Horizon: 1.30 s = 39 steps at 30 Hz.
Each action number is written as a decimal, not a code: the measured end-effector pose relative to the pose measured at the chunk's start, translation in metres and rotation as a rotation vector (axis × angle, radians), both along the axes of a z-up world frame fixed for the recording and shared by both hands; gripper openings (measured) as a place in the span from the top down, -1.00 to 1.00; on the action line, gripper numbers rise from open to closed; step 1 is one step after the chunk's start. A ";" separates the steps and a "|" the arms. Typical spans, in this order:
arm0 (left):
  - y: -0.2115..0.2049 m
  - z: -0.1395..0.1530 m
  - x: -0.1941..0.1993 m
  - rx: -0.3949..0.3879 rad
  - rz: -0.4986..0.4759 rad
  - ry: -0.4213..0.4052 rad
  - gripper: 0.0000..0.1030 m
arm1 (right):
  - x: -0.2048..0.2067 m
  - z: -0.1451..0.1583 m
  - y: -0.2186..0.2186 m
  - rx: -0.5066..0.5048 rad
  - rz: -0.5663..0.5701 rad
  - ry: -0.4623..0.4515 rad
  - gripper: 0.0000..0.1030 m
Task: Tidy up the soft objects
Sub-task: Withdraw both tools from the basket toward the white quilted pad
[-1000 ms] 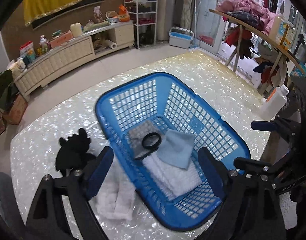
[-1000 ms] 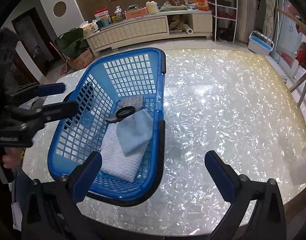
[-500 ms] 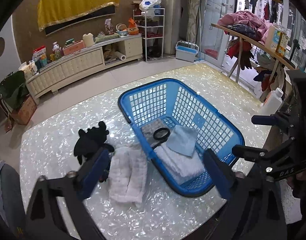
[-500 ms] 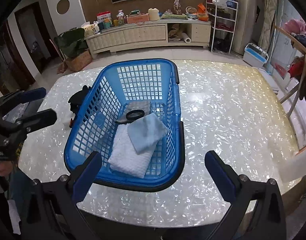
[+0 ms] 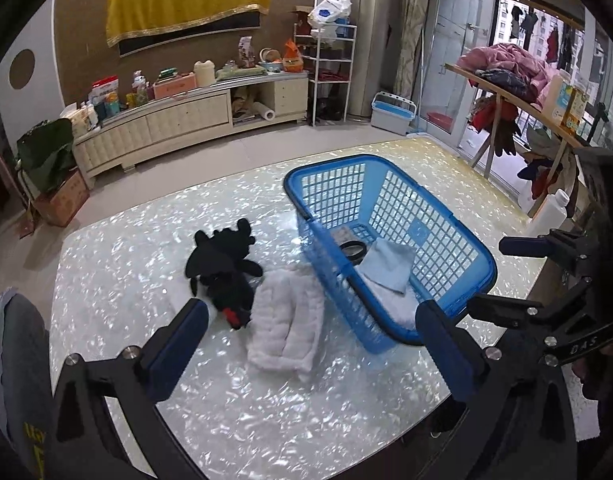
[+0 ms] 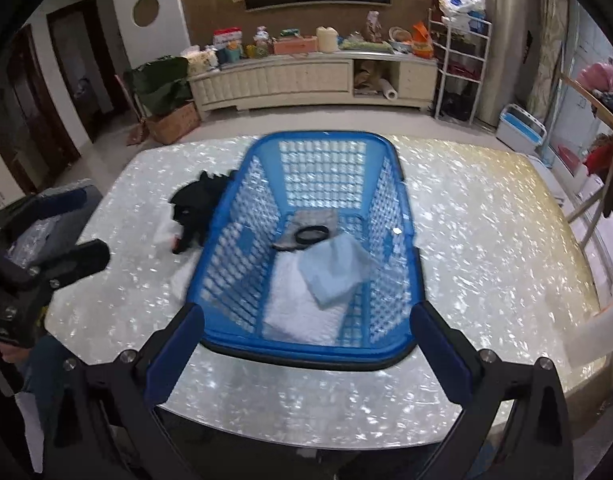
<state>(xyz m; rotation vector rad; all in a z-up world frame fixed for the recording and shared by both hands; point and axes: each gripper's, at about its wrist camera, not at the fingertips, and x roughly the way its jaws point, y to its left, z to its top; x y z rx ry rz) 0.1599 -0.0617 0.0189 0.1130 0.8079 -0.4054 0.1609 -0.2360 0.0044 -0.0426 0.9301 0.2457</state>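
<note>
Two soft things, a folded white fluffy towel and black plush toy, lie lengthwise ahead between my wide-open, empty left gripper fingers.

Ahead of my left gripper a folded towel lies on the table, with a plush toy just beyond it to the left, touching its edge. To the right stands the basket — in it a flat towel, a smaller cloth on top, and a ring on another cloth behind. My right gripper faces the basket's near end — the plush lies left of it.
</note>
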 end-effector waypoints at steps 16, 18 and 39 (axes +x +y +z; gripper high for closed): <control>0.058 -0.010 -0.022 0.012 0.069 0.031 -1.00 | 0.000 -0.005 0.072 -0.041 0.110 0.003 -1.00; 0.066 -0.013 -0.025 0.011 0.080 0.036 -1.00 | 0.001 -0.006 0.082 -0.045 0.123 0.004 -1.00; 0.148 -0.053 -0.034 -0.037 0.196 0.121 -1.00 | 0.014 -0.044 0.181 -0.114 0.276 0.056 -1.00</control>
